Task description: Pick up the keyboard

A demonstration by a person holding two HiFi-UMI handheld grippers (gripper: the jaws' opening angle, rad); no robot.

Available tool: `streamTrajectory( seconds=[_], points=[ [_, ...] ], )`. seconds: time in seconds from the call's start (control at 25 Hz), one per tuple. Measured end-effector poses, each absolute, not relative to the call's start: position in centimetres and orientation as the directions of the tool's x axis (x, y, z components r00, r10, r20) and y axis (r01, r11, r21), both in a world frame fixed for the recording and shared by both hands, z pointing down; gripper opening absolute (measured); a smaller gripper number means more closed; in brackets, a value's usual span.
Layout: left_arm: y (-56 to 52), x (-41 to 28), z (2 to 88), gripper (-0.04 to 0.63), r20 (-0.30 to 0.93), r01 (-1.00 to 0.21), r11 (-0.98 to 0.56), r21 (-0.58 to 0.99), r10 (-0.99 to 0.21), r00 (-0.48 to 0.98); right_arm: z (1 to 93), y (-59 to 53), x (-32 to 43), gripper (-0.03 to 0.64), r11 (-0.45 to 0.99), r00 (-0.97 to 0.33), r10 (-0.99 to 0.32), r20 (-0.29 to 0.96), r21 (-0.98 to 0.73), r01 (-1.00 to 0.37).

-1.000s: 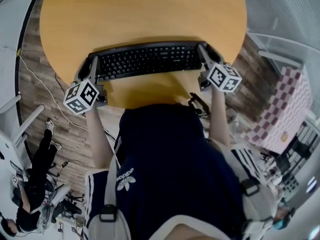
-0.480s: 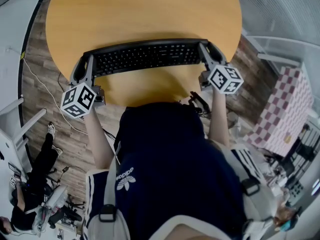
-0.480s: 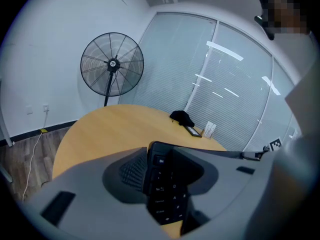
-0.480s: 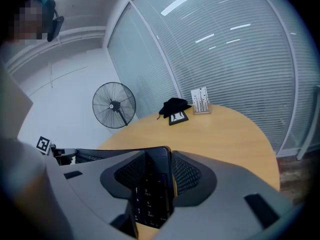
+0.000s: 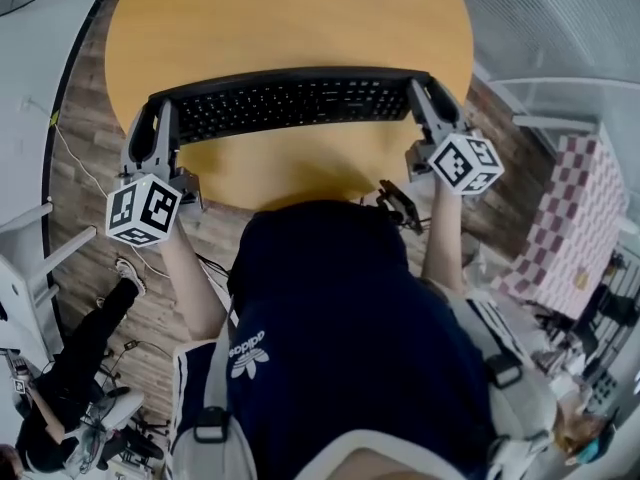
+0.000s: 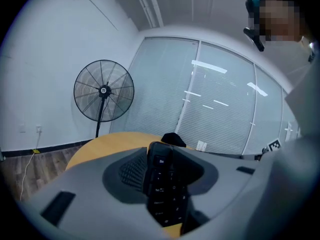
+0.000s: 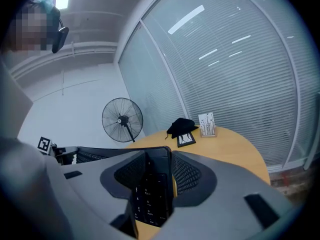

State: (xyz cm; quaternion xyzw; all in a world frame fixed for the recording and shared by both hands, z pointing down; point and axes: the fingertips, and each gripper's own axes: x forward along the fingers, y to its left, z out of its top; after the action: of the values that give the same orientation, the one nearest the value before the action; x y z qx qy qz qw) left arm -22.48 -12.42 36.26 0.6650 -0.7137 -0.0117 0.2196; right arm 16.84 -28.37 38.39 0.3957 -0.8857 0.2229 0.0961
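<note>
– Black keyboard (image 5: pixel 285 103), where is it now?
– It spans between the two tools, above the near part of the round wooden table (image 5: pixel 280 18). The left gripper (image 5: pixel 160 118) is clamped on its left end and the right gripper (image 5: pixel 428 98) on its right end. In both gripper views the short edge, with its keys, sits pressed between the jaws.
– Is it off the table already?
– I think yes. A dark shadow lies under it on the wood, but from the head view I cannot be fully sure of the gap.
– So how to do the lift well?
– Both ends should rise together, at the same speed, so the board is level and does not twist in the jaws. The grip is only on the thin ends, so the pressure must be firm; if one side loosens, the keyboard may swing down. Also the hands should not pull apart or push together, because the long plastic body can bend or slip out.
</note>
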Motion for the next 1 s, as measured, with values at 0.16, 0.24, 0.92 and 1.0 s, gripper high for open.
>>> streamTrajectory(
  seconds=[0.16,0.24,0.92,1.0],
  points=[
    [-11.5,-22.6,33.9,0.144,0.241,-0.948,0.099,0.302,-0.970,-0.024,35.7,-27.5,16.8,0.146,0.601,-0.670,-0.678,0.304,-0.295,-0.743],
    [-10.7,-22.7,32.7,0.144,0.221,-0.949,0.093,0.301,-0.975,-0.026,34.3,-26.7,16.7,0.146,0.609,-0.671,-0.682,0.289,-0.283,-0.741],
    [-13.4,-23.4,45.0,0.144,0.114,-0.906,0.030,0.423,-0.993,0.020,39.9,-27.4,16.3,0.146,0.586,-0.589,-0.751,0.297,-0.109,-0.803],
    [-13.5,-23.4,44.4,0.144,0.106,-0.903,0.023,0.428,-0.994,0.024,39.2,-27.3,16.4,0.146,0.581,-0.583,-0.759,0.288,-0.102,-0.807]
  ],
)
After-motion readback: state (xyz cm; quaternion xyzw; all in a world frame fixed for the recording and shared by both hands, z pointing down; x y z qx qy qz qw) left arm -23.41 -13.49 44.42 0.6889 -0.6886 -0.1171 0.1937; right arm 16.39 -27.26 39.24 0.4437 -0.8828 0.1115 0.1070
